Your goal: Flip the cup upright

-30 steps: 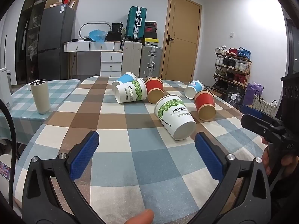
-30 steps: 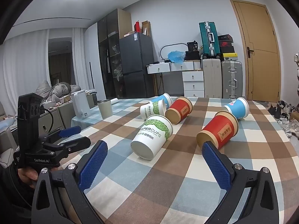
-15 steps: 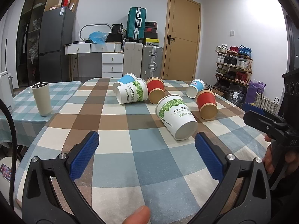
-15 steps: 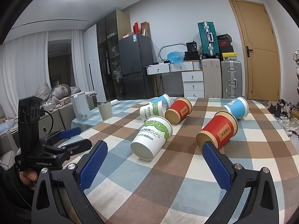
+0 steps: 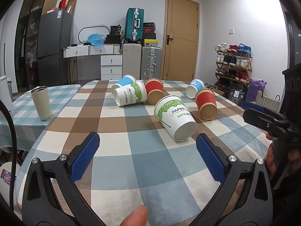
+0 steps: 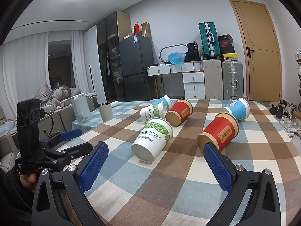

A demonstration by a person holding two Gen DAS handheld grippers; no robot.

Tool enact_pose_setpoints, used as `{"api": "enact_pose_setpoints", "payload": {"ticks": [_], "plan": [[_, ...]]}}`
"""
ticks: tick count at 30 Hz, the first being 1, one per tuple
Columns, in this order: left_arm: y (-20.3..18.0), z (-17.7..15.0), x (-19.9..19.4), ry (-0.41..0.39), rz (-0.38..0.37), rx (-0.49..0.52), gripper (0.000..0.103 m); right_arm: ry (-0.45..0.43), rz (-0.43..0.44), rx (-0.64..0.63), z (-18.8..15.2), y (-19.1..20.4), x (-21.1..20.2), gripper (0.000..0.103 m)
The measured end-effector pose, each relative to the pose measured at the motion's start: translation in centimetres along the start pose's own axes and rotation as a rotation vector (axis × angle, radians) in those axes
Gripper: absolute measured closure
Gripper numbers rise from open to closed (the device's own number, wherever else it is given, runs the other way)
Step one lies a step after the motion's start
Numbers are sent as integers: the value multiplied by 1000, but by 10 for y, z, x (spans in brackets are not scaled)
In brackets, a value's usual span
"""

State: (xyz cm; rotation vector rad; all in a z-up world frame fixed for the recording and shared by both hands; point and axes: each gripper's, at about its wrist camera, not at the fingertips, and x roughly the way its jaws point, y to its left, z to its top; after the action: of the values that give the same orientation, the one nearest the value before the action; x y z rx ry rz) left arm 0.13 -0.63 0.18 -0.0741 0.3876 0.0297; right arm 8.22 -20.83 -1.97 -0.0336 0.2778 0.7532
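Several paper cups lie on their sides on the checked table (image 5: 131,162). The nearest is a white and green cup (image 5: 175,119), also in the right wrist view (image 6: 153,139), its base toward me. A red cup (image 5: 206,102) (image 6: 219,131) lies to its right. Behind are a second white and green cup (image 5: 130,96), a red cup (image 5: 155,93) and two blue cups (image 5: 194,90) (image 5: 122,82). My left gripper (image 5: 148,151) is open and empty, short of the nearest cup. My right gripper (image 6: 156,162) is open and empty, just short of the same cup.
A beige tumbler (image 5: 41,103) stands upright on a side table (image 5: 20,116) to the left, with a white kettle (image 6: 80,108) behind it. Drawers, suitcases and a door are at the back. A shoe rack (image 5: 233,66) stands right.
Both grippers have tilted slightly and edged toward the cups. They stay open. The cups have not moved.
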Motion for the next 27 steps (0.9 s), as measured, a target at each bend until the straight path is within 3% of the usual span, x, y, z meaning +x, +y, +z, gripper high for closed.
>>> {"api": "enact_pose_setpoints", "payload": {"ticks": [17, 27], "plan": [[-3, 1, 0, 22, 13, -24, 1, -33, -14, 44, 3, -8, -5, 0], [-3, 4, 5, 47, 1, -35, 1, 0, -51, 37, 5, -10, -2, 0]]}}
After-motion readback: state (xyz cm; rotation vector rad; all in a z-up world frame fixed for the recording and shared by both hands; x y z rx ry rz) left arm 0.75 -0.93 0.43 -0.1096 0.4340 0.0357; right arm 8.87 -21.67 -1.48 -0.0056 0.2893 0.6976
